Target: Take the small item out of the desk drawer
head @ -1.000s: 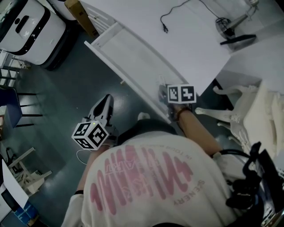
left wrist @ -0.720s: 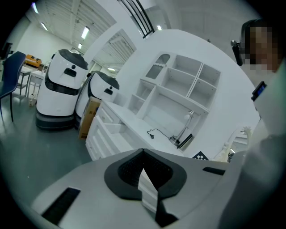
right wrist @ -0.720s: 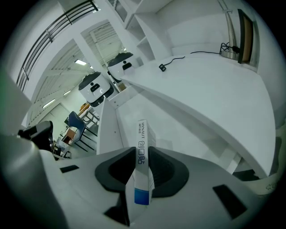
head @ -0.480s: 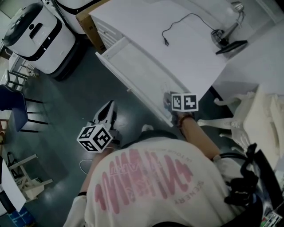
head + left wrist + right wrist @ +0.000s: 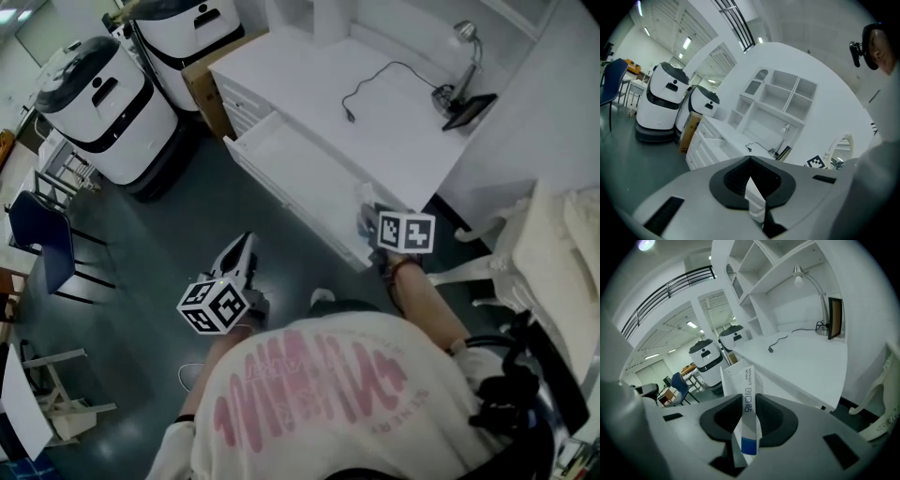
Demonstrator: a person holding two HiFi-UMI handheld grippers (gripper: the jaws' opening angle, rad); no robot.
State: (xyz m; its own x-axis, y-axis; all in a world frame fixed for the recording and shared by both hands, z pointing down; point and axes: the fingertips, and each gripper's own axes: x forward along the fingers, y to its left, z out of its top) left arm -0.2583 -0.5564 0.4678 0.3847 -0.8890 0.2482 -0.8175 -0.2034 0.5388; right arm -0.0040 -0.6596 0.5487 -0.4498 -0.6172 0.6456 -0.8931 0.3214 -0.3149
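Observation:
The white desk has its drawer pulled out; as much of the inside as shows in the head view is bare. My right gripper is at the drawer's near right end, shut on a small flat white box with a blue band. The box stands upright between the dark pads, its top sticking out past them. My left gripper hangs over the dark floor to the left of the drawer. It is shut with nothing in it, and its tips meet in the left gripper view.
Two white robots and a cardboard box stand left of the desk. A black cable, a lamp and a dark panel lie on the desktop. A blue chair is far left, a white ornate chair right.
The head view has tilted up, so the desk sits lower in frame and more of the room shows. Both grippers have drifted a little with it. The right gripper keeps its hold on the box.

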